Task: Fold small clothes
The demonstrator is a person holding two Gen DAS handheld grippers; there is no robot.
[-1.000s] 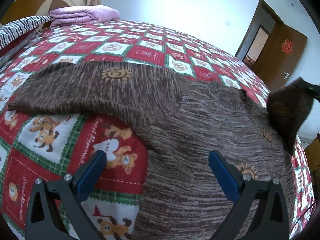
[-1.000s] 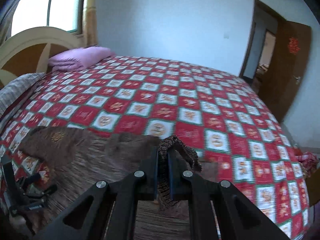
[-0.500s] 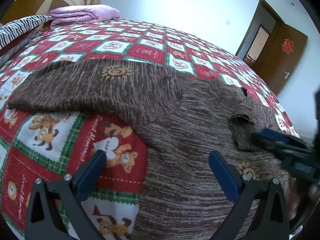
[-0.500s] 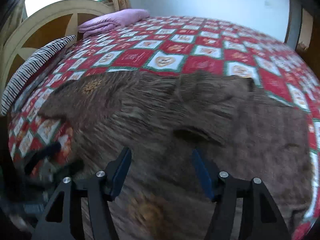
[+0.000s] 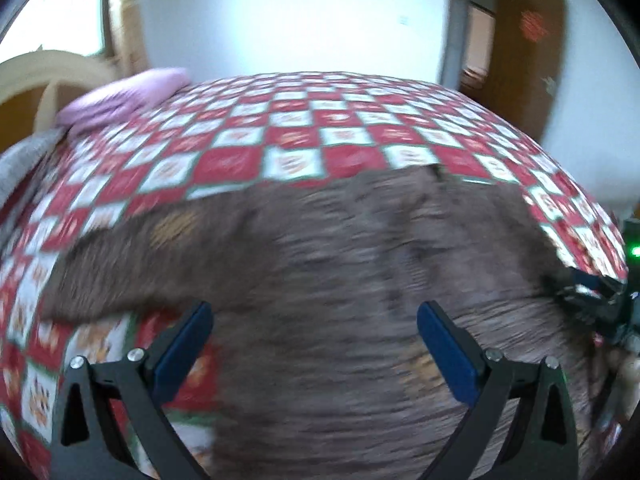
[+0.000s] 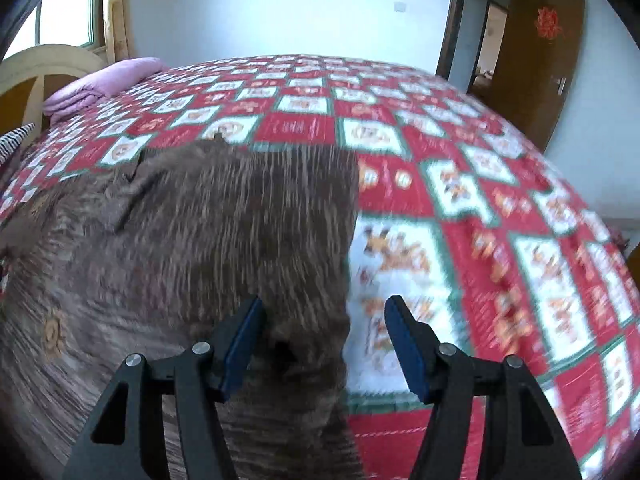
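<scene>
A brown knit sweater lies flat on the red and white patchwork bedspread. In the left wrist view its left sleeve stretches out to the left. My left gripper is open and empty above the sweater's body. In the right wrist view the sweater has its right sleeve folded over the body, with a straight right edge. My right gripper is open and empty over that right edge, low down. The right gripper also shows at the right edge of the left wrist view.
A folded purple blanket lies at the head of the bed by the curved headboard. A striped cloth lies at the left edge. A brown open door stands at the far right.
My right gripper let go of the right sleeve, opened, and moved to the sweater's right edge. My left gripper swung its view to the right; it stays open.
</scene>
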